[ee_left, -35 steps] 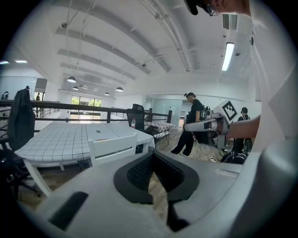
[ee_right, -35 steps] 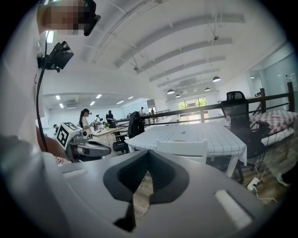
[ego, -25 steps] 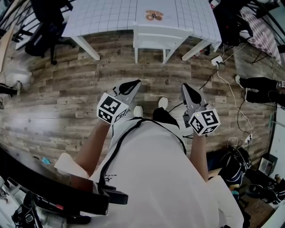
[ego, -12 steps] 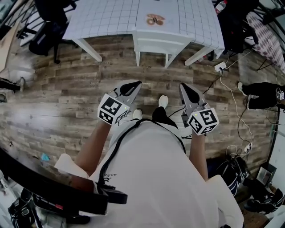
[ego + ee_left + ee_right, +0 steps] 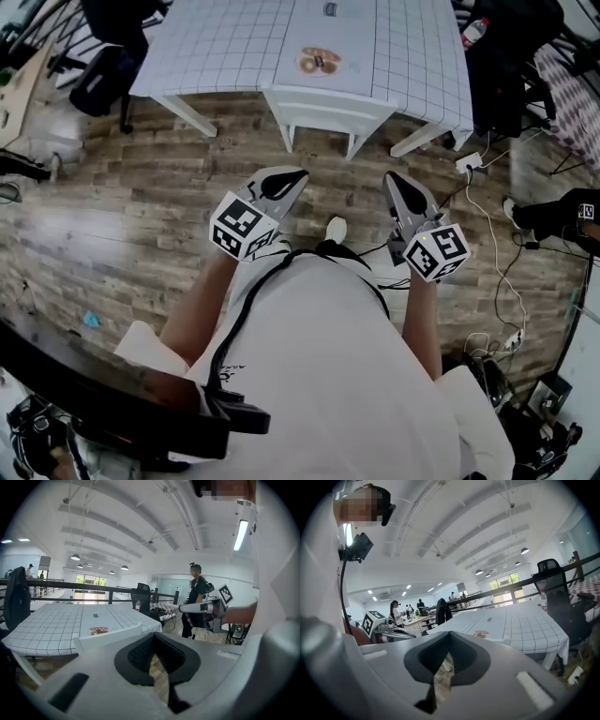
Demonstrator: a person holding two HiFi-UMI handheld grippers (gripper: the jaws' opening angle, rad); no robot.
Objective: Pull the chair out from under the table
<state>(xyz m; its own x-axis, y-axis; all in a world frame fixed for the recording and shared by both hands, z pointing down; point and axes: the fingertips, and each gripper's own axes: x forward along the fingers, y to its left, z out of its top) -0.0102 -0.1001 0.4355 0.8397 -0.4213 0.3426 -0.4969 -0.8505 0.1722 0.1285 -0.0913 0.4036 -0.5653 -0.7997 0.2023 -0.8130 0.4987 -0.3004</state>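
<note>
Standing by, I'd say the reach-in is the step in hand; nothing has been gripped yet. The white chair (image 5: 328,105) sits at twelve o'clock from the person, its seat tucked under the near edge of the grid-patterned table (image 5: 216,47), with only its back rail and rear legs showing out over the wooden floor (image 5: 141,187). The left gripper (image 5: 287,177) is held out at about eleven o'clock from the body and the right gripper (image 5: 397,184) at about one, both pointing toward the chair but well apart from it, with bare floor between. Each gripper's own view shows its jaws drawn together and clenched on nothing, only floor showing through the gap behind the tips. As I judge it, the next move calls for closing the distance, parting the jaws of at least one gripper, and setting them over the top rail of the chair's back before drawing it straight toward six o'clock. The loose cables (image 5: 487,187) trailing at about two o'clock would be worth stepping clear of on the way back.
</note>
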